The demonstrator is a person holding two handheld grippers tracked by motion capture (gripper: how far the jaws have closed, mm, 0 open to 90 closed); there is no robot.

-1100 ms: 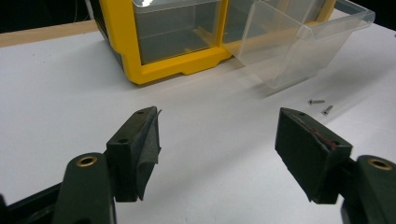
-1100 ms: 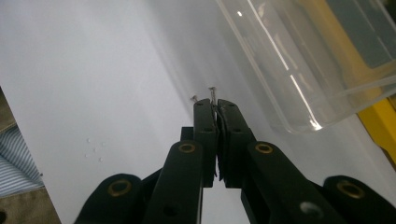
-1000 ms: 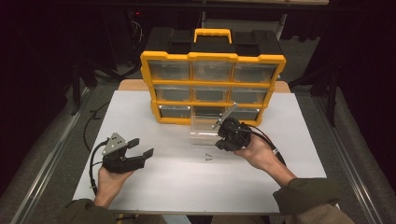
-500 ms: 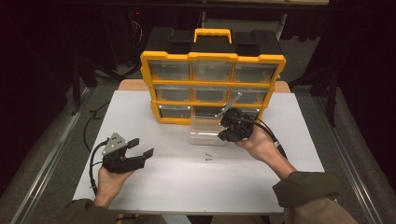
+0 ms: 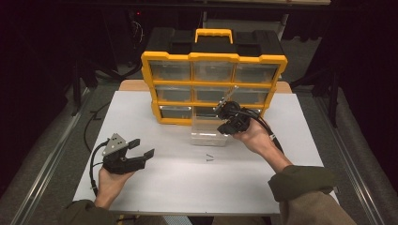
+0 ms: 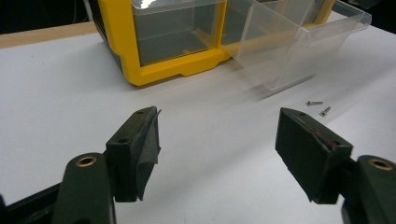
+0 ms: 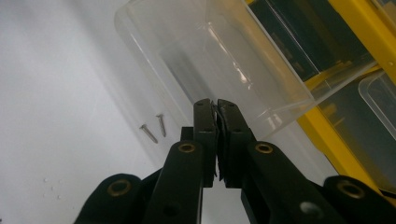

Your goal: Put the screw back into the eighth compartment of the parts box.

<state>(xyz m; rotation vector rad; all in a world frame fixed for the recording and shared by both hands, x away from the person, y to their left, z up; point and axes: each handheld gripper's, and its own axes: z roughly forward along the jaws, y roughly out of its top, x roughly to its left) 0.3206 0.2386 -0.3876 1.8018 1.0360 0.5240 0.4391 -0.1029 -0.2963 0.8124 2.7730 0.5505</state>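
Note:
A yellow organizer (image 5: 213, 70) with clear drawers stands at the back of the white table (image 5: 187, 183). One clear drawer (image 5: 208, 132) is out of it and lies on the table in front of the bottom row, empty as far as I can see. My right gripper (image 5: 221, 125) is at the drawer's right end, shut, and I see nothing between its jaws; in the right gripper view its tips (image 7: 215, 105) point at the drawer (image 7: 210, 56). Two small screws (image 5: 210, 157) lie just in front of the drawer. My left gripper (image 5: 142, 147) rests open at the front left.
The organizer's yellow frame (image 6: 163, 70) and the drawer (image 6: 289, 51) stand ahead of the left gripper (image 6: 217, 140), with the screws (image 6: 315, 102) to its right. Dark floor and cables surround the table.
The right hand has moved away from me toward the organizer, along the drawer's right end, jaws still shut. The left hand has stayed where it was.

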